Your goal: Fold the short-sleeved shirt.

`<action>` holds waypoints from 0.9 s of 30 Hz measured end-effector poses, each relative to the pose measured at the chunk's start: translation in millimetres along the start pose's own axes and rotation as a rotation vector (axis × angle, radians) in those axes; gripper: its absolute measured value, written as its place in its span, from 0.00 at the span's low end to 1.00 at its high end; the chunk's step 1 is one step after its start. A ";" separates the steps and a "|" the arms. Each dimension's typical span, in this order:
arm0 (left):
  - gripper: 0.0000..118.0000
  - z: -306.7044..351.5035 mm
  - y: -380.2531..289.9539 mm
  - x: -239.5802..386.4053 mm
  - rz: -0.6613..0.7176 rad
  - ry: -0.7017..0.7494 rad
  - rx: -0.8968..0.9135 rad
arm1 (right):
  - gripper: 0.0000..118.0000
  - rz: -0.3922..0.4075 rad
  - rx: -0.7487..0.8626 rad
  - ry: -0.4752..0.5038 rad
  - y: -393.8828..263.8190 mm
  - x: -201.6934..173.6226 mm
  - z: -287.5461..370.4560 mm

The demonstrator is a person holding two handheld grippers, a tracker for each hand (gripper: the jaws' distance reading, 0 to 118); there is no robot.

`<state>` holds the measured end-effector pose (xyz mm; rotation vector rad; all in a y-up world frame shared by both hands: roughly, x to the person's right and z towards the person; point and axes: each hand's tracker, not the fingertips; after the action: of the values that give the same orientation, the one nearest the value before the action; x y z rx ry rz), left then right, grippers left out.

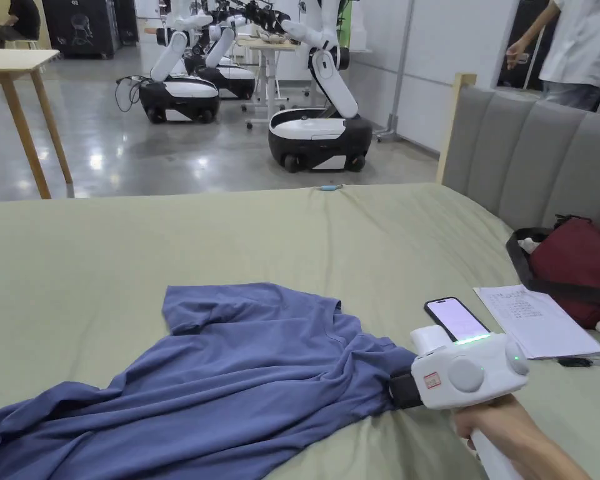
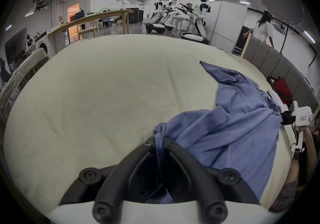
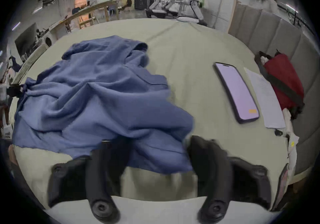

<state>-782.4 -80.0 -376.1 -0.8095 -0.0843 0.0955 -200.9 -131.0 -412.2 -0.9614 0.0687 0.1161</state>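
Left claw (image 2: 160,143) is clamped down tight, both black jaws pinched together on a bunched fold of the blue shirt (image 2: 233,123), and the cloth runs back between the jaws toward the camera. That pinch sits at the shirt's left end, right down at the bed (image 2: 103,97) surface.

Over on the other side, the right claw (image 3: 155,146) stands wide apart in its own view, one jaw left, one jaw right, with the shirt's edge lying loosely in the gap between them. The picture is blurred there, so I cannot tell whether either jaw touches the fabric. From the head view the white body of that claw (image 1: 400,389) sits at the shirt's right edge, held in the person's hand (image 1: 511,428), its dark tip against the cloth.

The shirt (image 1: 230,381) itself: blue, short-sleeved, spread lengthwise across the near part of the green bed, rumpled with long creases running left to right. One sleeve (image 1: 192,309) lies flat at the far side, and the collar opening is near it, facing up.

To the right of the shirt, apart from it, a phone (image 1: 456,317) lies screen up beside a sheet of paper (image 1: 536,320), and a red bag (image 1: 574,262) leans against the grey headboard (image 1: 530,156).
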 end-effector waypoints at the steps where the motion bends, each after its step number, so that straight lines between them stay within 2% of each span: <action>1: 0.04 1.1 0.0 2.1 -0.003 0.002 -0.002 | 0.21 0.011 0.022 -0.015 -2.8 -6.0 3.2; 2: 0.04 -1.5 1.5 -0.9 -0.003 0.001 -0.003 | 0.08 0.053 0.032 -0.038 -2.2 -10.1 4.7; 3: 0.04 -2.1 1.9 -1.1 -0.004 0.001 -0.003 | 0.07 0.067 0.043 -0.034 -2.3 -12.7 5.3; 6: 0.04 -3.6 1.9 -1.5 -0.008 -0.022 -0.007 | 0.06 0.035 0.065 -0.045 -6.7 -13.1 6.6; 9: 0.04 2.1 4.1 0.8 -0.008 -0.024 0.021 | 0.06 -0.040 0.192 -0.028 -11.3 -10.0 26.3; 12: 0.04 19.9 15.3 -4.8 0.050 -0.160 0.143 | 0.06 -0.119 0.389 0.084 -5.8 -10.4 64.4; 14: 0.04 29.5 33.0 -6.6 0.067 -0.186 0.199 | 0.06 -0.133 0.485 0.100 10.7 -17.7 87.4; 16: 0.04 42.5 63.4 -3.1 0.067 -0.182 0.259 | 0.06 -0.136 0.560 0.110 42.5 -28.7 109.8; 19: 0.04 65.2 114.8 0.6 0.089 -0.281 0.355 | 0.06 -0.122 0.689 0.133 94.2 -49.2 143.1; 23: 0.04 95.4 192.7 17.0 0.043 -0.264 0.476 | 0.06 -0.091 0.798 0.139 169.6 -73.2 185.2; 25: 0.04 107.6 235.5 24.6 0.041 -0.229 0.528 | 0.06 -0.072 0.872 0.084 211.7 -81.7 203.5; 27: 0.04 116.4 273.2 30.2 0.017 -0.183 0.572 | 0.06 -0.095 0.917 0.032 252.1 -86.0 220.4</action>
<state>-779.9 194.5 -493.3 -0.2283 -0.2127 0.1990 -317.3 187.1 -482.0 -0.0496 0.0937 -0.0245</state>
